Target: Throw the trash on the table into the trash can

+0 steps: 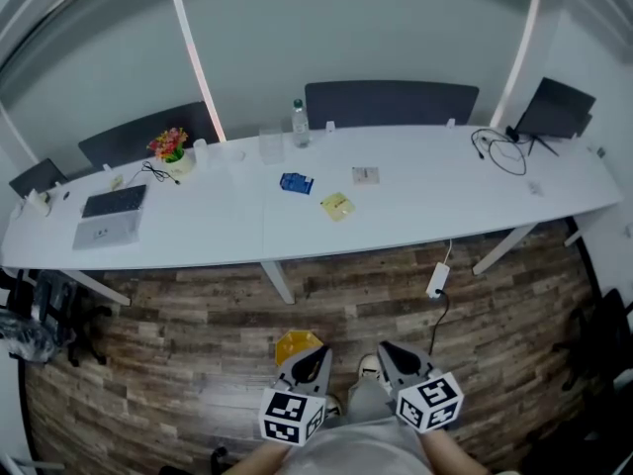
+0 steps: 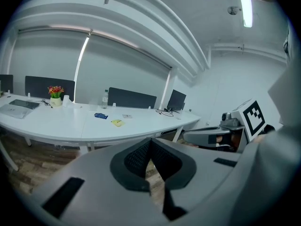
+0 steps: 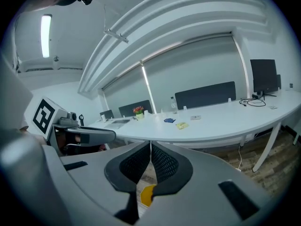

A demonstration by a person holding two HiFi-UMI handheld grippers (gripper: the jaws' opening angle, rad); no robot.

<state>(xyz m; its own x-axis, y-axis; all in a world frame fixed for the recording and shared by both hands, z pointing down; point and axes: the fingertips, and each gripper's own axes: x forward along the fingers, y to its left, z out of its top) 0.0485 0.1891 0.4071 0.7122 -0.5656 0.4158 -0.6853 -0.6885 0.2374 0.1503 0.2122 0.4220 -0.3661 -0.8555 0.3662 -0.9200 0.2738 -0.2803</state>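
Three bits of trash lie mid-table on the long white table (image 1: pixel 415 221): a blue packet (image 1: pixel 296 182), a yellow packet (image 1: pixel 337 206) and a small pale wrapper (image 1: pixel 365 175). From the left gripper view they are far ahead: blue packet (image 2: pixel 100 116), yellow packet (image 2: pixel 117 123). Both grippers are held low over the wooden floor, well short of the table. My left gripper (image 1: pixel 318 350) (image 2: pixel 150 143) is shut and empty. My right gripper (image 1: pixel 386 346) (image 3: pixel 150 145) is shut and empty too. A yellow object (image 1: pixel 297 344) (image 3: pixel 147 195) sits on the floor just beyond the jaws.
A laptop (image 1: pixel 111 216), a flower pot (image 1: pixel 170 146), a bottle (image 1: pixel 301 122) and a glass (image 1: pixel 270 144) stand on the table. A monitor (image 1: pixel 554 107) and cables (image 1: pixel 499 151) are at its right end. A power adapter (image 1: pixel 437 280) lies on the floor under the table edge.
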